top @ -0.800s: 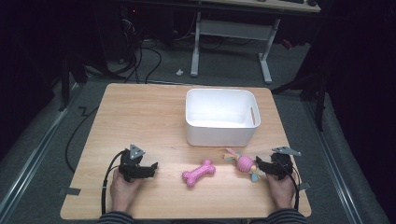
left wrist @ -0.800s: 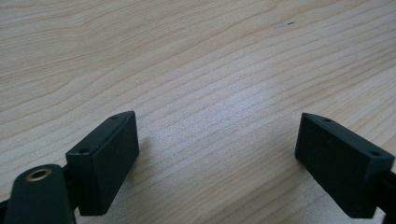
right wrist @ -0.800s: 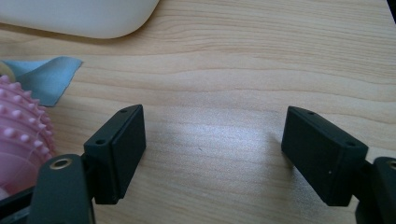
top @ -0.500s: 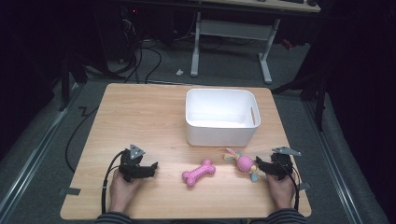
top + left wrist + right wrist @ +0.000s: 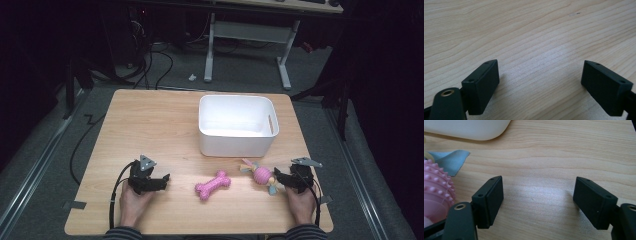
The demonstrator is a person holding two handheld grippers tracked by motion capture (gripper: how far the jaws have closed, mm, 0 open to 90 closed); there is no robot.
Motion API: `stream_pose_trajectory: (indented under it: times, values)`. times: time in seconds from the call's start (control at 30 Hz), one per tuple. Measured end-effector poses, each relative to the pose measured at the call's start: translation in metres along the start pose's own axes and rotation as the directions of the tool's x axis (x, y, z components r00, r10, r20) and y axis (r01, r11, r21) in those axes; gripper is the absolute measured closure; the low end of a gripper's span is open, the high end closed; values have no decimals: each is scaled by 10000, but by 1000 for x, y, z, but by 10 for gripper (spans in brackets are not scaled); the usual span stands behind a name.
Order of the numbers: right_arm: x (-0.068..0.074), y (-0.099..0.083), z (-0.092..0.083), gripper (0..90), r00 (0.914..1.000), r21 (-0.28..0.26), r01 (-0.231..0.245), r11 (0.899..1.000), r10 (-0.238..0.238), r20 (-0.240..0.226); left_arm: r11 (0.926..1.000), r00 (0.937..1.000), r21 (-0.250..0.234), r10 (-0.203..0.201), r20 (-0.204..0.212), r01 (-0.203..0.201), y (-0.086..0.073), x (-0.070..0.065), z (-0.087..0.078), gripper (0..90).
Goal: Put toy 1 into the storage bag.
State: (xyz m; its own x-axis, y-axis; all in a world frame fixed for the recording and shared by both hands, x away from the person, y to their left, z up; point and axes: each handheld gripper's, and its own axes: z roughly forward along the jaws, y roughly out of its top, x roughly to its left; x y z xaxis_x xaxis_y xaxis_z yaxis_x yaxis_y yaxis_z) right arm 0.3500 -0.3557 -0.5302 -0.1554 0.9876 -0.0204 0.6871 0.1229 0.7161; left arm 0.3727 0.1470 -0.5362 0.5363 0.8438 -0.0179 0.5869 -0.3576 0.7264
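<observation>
Nothing has moved since the earlier frames. Spiky pink ball toy (image 5: 262,174): on table (image 5: 150,125), just left of my right claw (image 5: 278,178), jaws wide, empty. Pink bone (image 5: 213,184): between claws, long axis slanting. Left claw (image 5: 165,181): wide, empty. White bin (image 5: 236,125): behind.

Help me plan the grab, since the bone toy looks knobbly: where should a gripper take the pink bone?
Probably the narrow shank of the pink bone, between its knobbed ends. It lies flat and slanted on the table, so come from above with jaws across the shank. The open left gripper has bare wood on its way there.
</observation>
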Motion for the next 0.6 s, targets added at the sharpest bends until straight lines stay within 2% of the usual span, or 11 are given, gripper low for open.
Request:
stream_pose_trajectory:
  times: [0.3, 0.43, 0.6]
  values:
    - [0, 0, 0, 248, 10000, -2, -1, 10000, 1, -14, 9999, 9992, -40, -111, 376, 113, 2, -3, -6, 176]
    - [0, 0, 0, 248, 10000, -2, -1, 10000, 1, -20, 9999, 9986, -103, 89, 528, -84, 7, -6, -15, 190]
    - [0, 0, 0, 248, 10000, -5, 3, 10000, -3, -24, 9993, 9971, -366, 120, 749, -92, 13, -8, -23, 198]
